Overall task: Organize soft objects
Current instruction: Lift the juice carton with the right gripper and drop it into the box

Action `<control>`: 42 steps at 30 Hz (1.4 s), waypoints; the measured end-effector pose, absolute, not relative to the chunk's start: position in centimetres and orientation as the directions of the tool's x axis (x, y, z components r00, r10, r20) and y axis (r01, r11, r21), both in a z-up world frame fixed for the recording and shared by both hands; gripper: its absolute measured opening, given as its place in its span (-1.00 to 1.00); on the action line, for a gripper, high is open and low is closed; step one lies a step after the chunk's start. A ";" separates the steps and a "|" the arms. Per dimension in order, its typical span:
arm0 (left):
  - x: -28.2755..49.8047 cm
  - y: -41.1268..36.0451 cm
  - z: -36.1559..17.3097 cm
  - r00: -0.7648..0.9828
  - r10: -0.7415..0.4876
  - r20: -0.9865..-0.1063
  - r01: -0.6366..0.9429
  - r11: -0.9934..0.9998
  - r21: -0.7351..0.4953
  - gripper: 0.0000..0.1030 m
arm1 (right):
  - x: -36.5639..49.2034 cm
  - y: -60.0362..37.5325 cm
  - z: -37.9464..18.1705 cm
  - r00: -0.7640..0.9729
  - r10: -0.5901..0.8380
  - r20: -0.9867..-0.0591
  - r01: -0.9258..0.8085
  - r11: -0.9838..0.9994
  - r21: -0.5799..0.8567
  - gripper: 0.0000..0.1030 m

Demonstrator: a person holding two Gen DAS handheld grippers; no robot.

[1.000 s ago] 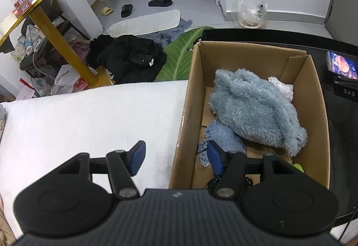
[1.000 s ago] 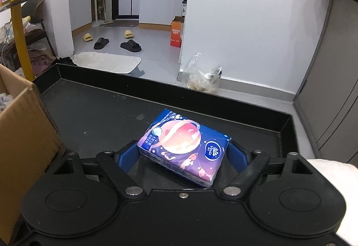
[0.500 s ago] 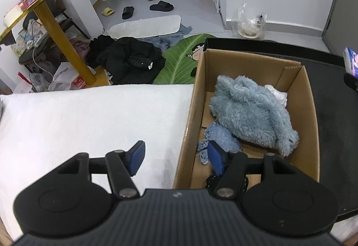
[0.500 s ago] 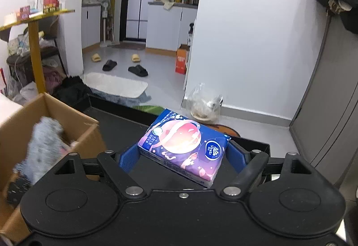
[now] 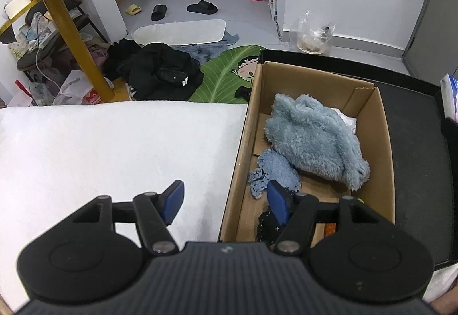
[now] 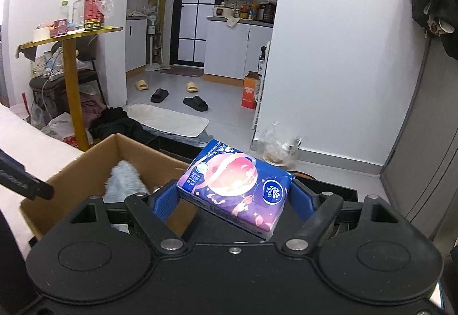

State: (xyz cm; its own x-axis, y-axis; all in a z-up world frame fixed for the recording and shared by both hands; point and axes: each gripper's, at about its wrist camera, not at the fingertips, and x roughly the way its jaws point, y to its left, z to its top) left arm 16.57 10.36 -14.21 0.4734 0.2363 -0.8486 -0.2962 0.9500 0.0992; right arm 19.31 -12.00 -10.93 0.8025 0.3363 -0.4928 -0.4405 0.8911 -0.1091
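My right gripper (image 6: pixel 229 197) is shut on a purple and blue tissue pack (image 6: pixel 234 186) and holds it in the air to the right of the cardboard box (image 6: pixel 86 160). The pack's edge also shows at the far right of the left wrist view (image 5: pixel 450 96). The cardboard box (image 5: pixel 385 143) holds a fluffy blue-grey plush (image 5: pixel 315 140), a small blue knitted cloth (image 5: pixel 274 170), something white (image 5: pixel 347 120) and a dark item (image 5: pixel 267 224). My left gripper (image 5: pixel 226 199) is open and empty, astride the box's left wall near its front corner.
The box stands on a black tray (image 5: pixel 415 160) next to a white towel-covered surface (image 5: pixel 100 149). On the floor beyond lie black clothes (image 5: pixel 160 71), a green leaf mat (image 5: pixel 226 74), a gold-legged side table (image 5: pixel 80 37) and slippers (image 5: pixel 201 6).
My right gripper has lifted the tissue pack off the black tray and carried it up and towards the box. My left gripper has stayed open and drawn back slightly.
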 end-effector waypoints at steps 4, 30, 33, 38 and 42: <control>16.5 10.6 -14.2 0.480 0.224 -0.848 -0.298 0.951 0.083 0.21 | 18.5 -11.4 -10.4 0.795 0.352 -0.493 -0.453 0.886 -0.098 0.53; 16.6 13.9 -16.2 0.437 0.060 -0.898 -0.324 0.941 -0.095 -0.74 | 18.4 -5.3 -11.3 0.519 0.539 -0.663 -0.481 0.826 0.295 0.58; 16.5 13.9 -16.3 0.441 0.051 -0.896 -0.320 0.942 -0.104 -0.79 | 18.5 -5.2 -11.6 0.506 0.549 -0.665 -0.465 0.823 0.325 0.59; 16.5 13.9 -16.3 0.447 0.057 -0.893 -0.320 0.942 -0.100 -0.80 | 18.8 -4.9 -11.7 0.490 0.554 -0.673 -0.462 0.820 0.338 0.63; 16.6 13.5 -16.1 0.451 0.067 -0.890 -0.311 0.946 -0.086 -0.80 | 18.7 -5.5 -11.3 0.503 0.544 -0.672 -0.454 0.828 0.330 0.63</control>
State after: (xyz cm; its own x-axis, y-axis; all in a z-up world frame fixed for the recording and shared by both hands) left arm 16.58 13.48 -16.13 0.4506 0.0668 -0.8902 -0.3112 0.9464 -0.0865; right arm 18.72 -5.52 -11.33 0.5027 0.5436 -0.6721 -0.4537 0.8278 0.3301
